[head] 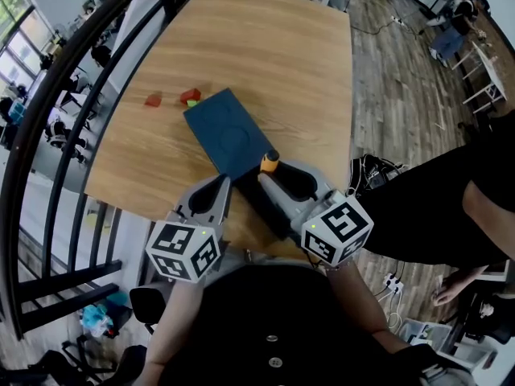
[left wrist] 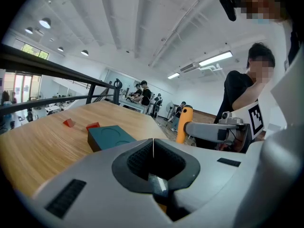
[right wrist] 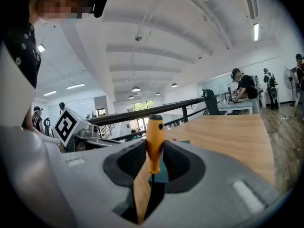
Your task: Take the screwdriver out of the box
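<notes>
An orange-handled screwdriver [head: 269, 162] stands upright between the pads of my right gripper [head: 266, 175], which is shut on its handle [right wrist: 155, 139]. Its thin shaft [right wrist: 150, 186] points down behind the jaws. The dark teal box [head: 228, 132] lies flat on the wooden table [head: 273, 63], just beyond both grippers. My left gripper [head: 225, 182] sits beside the right one at the box's near edge. Its jaws meet in a thin line [left wrist: 153, 144] with nothing visible between them. In the left gripper view the screwdriver [left wrist: 184, 124] shows to the right of the box [left wrist: 109, 137].
Two red blocks [head: 153, 100] [head: 191, 95] lie on the table left of the box. A black railing [head: 96, 71] curves along the table's left side. A person in black [head: 451, 207] stands to the right, and cables and chairs are on the floor around.
</notes>
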